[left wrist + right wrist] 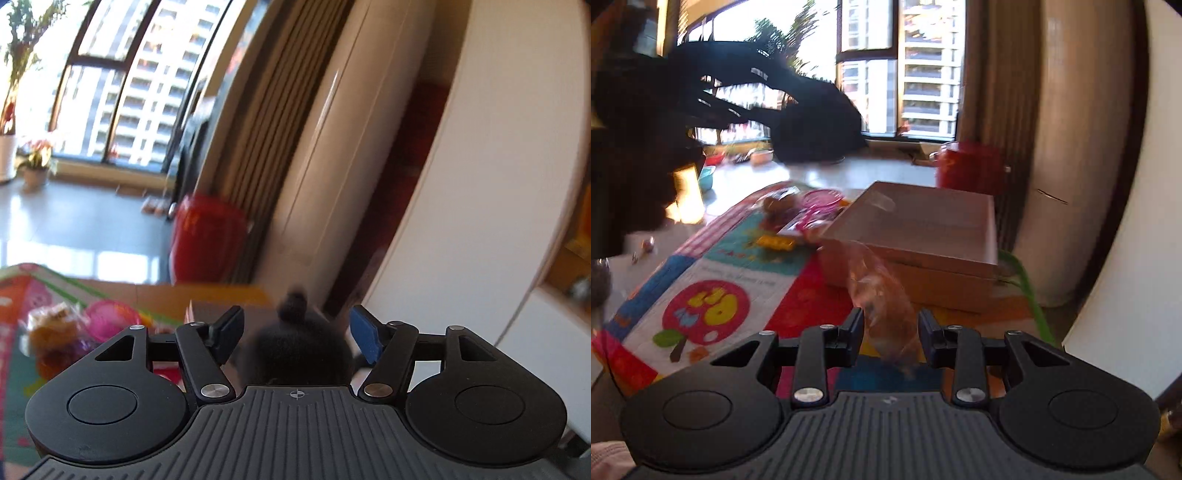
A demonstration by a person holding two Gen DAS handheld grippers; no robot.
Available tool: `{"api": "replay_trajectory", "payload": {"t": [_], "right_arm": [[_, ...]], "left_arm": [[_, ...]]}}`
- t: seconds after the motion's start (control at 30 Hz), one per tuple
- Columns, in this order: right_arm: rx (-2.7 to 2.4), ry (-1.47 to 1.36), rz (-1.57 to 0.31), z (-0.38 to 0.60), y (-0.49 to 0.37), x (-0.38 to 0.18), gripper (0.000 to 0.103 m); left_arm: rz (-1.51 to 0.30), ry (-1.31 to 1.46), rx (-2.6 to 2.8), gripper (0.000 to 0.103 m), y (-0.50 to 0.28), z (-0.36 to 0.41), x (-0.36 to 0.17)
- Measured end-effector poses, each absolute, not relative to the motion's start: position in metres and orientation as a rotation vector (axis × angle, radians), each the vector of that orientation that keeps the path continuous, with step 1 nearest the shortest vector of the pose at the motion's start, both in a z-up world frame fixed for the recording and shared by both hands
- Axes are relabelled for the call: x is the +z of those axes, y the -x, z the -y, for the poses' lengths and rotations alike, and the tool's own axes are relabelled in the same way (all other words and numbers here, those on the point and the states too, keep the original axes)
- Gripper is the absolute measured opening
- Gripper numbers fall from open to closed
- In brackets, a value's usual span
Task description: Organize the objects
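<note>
Right gripper (pixel 891 338) has its jaws closed most of the way onto a clear cellophane packet (pixel 882 302) with brownish contents; packet stands roughly upright between the pads, long axis pointing forward. Cardboard box (pixel 923 236) sits on the colourful play mat (pixel 713 280), straight ahead and just beyond the packet, top facing up. Left gripper (pixel 295 332) is spread wider around a black fuzzy object (pixel 299 350); contact with the pads cannot be confirmed. Judgement: right side nearer the box, so the placement is likely forward.
</note>
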State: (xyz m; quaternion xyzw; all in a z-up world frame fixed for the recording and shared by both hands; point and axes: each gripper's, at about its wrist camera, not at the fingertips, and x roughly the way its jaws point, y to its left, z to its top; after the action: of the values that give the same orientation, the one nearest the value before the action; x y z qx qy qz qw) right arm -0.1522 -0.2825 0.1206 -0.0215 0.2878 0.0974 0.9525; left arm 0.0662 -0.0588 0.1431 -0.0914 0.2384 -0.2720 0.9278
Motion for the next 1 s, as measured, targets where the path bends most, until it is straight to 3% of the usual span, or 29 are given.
{"api": "replay_trajectory", "payload": {"t": [0.2, 0.27, 0.33, 0.4, 0.5, 0.6, 0.7, 0.77, 0.8, 0.87, 0.9, 1.0], "right_arm": [[0.192, -0.003, -0.597, 0.301, 0.143, 0.115, 0.030], [0.212, -0.003, -0.639, 0.302, 0.134, 0.104, 0.041], [0.230, 0.010, -0.665, 0.298, 0.125, 0.094, 0.065], [0.236, 0.026, -0.669, 0.291, 0.115, 0.087, 0.072], [0.210, 0.042, -0.668, 0.277, 0.093, 0.079, 0.093], [0.110, 0.033, -0.672, 0.270, 0.071, 0.072, 0.098], [0.068, -0.089, -0.735, 0.275, 0.053, 0.065, 0.096], [0.083, -0.156, -0.779, 0.279, 0.050, 0.062, 0.078], [0.092, -0.175, -0.798, 0.280, 0.050, 0.061, 0.056], [0.097, -0.167, -0.806, 0.281, 0.055, 0.065, 0.042], [0.108, -0.163, -0.805, 0.282, 0.059, 0.070, 0.037], [0.170, -0.184, -0.762, 0.285, 0.072, 0.101, 0.037]], "left_arm": [[-0.483, 0.265, -0.472, 0.068, -0.073, 0.042, 0.117], [-0.491, 0.246, -0.440, 0.068, -0.064, 0.026, 0.113], [-0.499, 0.199, -0.417, 0.068, -0.050, 0.015, 0.109], [-0.513, 0.180, -0.414, 0.068, -0.036, 0.003, 0.104], [-0.540, 0.167, -0.413, 0.068, -0.018, -0.011, 0.100], [-0.567, 0.127, -0.403, 0.068, -0.004, -0.014, 0.086], [-0.589, 0.085, -0.410, 0.068, 0.010, -0.016, 0.076], [-0.613, 0.079, -0.423, 0.068, 0.013, -0.017, 0.069], [-0.622, 0.084, -0.430, 0.068, 0.014, -0.019, 0.065], [-0.632, 0.101, -0.435, 0.068, 0.015, -0.026, 0.058], [-0.634, 0.110, -0.434, 0.068, 0.016, -0.029, 0.054], [-0.645, 0.140, -0.420, 0.068, 0.014, -0.039, 0.044]]}}
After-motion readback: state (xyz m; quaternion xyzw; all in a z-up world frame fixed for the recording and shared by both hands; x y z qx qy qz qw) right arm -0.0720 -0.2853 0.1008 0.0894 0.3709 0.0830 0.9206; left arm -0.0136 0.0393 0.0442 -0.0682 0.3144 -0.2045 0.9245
